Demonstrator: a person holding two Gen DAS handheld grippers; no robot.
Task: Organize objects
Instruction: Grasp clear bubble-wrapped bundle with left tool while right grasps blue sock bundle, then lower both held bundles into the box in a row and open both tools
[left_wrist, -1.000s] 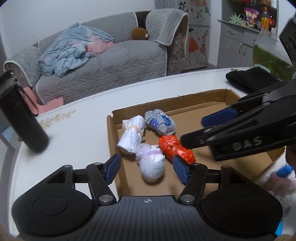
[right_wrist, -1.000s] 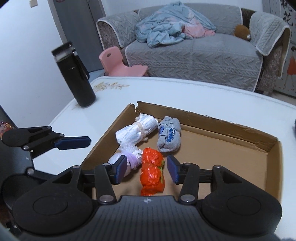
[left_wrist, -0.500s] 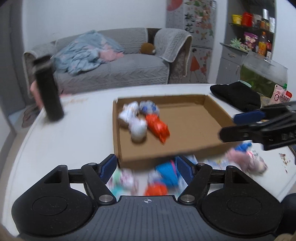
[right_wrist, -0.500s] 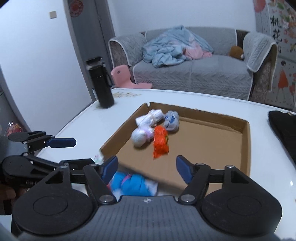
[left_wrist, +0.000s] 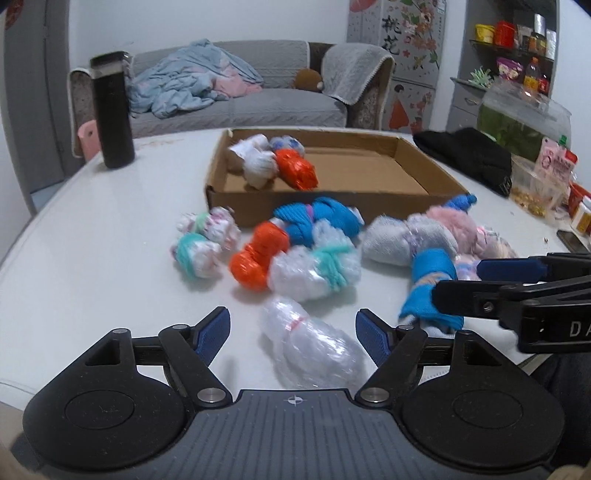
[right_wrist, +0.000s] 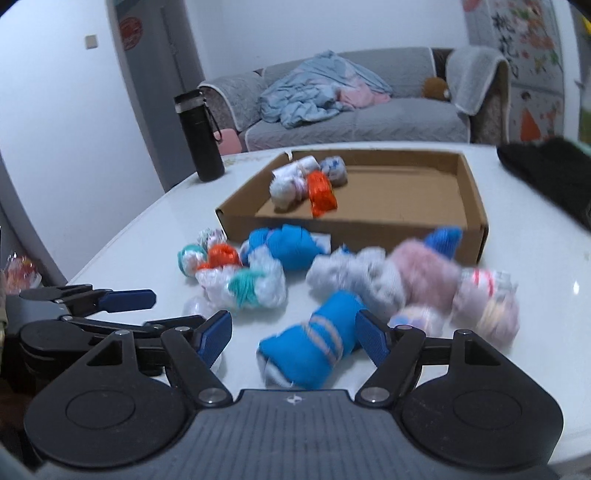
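Loosely, both sets of fingers (left_wrist: 291, 330) (right_wrist: 293, 334), just opening, straddle untouched bundles: clear-wrapped (left_wrist: 314, 354), striped blue (right_wrist: 314, 349).

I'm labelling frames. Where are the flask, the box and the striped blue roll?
flask (left_wrist: 112, 122), left wrist view, mid body
box (right_wrist: 474, 206), right wrist view, right wall
striped blue roll (right_wrist: 314, 350), right wrist view, middle

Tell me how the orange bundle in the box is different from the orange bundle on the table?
The orange bundle in the cardboard box lies beside three pale bundles. The orange bundle on the table lies outside the box, near the front wall, among blue and clear-wrapped bundles. Both look shiny, crinkly and bright orange.
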